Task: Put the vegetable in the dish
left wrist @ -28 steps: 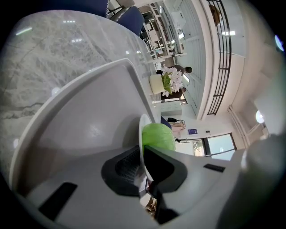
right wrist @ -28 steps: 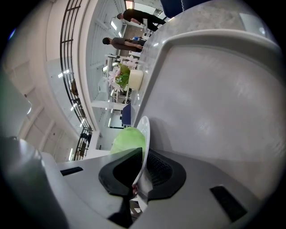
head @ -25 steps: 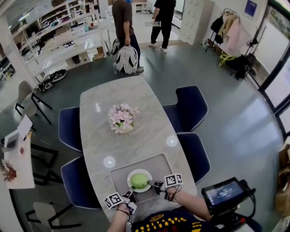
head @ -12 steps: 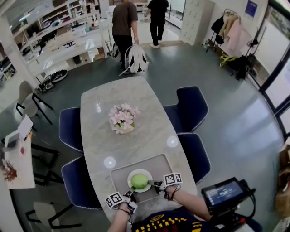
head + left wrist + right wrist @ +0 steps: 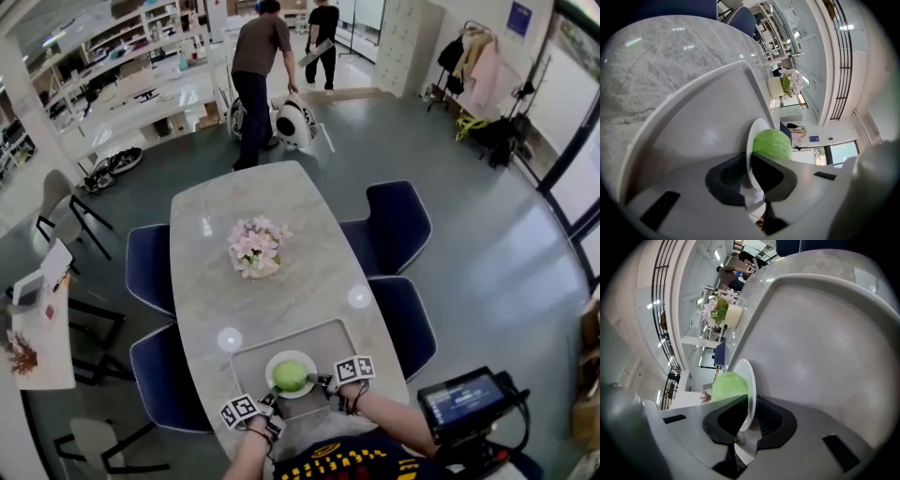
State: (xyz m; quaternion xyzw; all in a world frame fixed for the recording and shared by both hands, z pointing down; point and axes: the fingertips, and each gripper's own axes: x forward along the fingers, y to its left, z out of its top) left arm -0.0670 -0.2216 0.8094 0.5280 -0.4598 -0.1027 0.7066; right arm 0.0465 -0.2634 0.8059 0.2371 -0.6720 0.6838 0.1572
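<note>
Green vegetable [image 5: 291, 375] sits in white dish [image 5: 273, 365], lower centre of head view, unmoved vs 1 s ago; task prob. done. Left gripper view: left gripper [image 5: 750, 165] jaws pinch dish rim. Right gripper view: right gripper [image 5: 750, 407] likewise.

Round green veg [image 5: 290, 375] sits mid white dish [image 5: 270, 367], on mat.

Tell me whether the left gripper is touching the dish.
Touching. In the left gripper view, the left gripper has the dish rim clamped between its jaws, a pad against each face.
</note>
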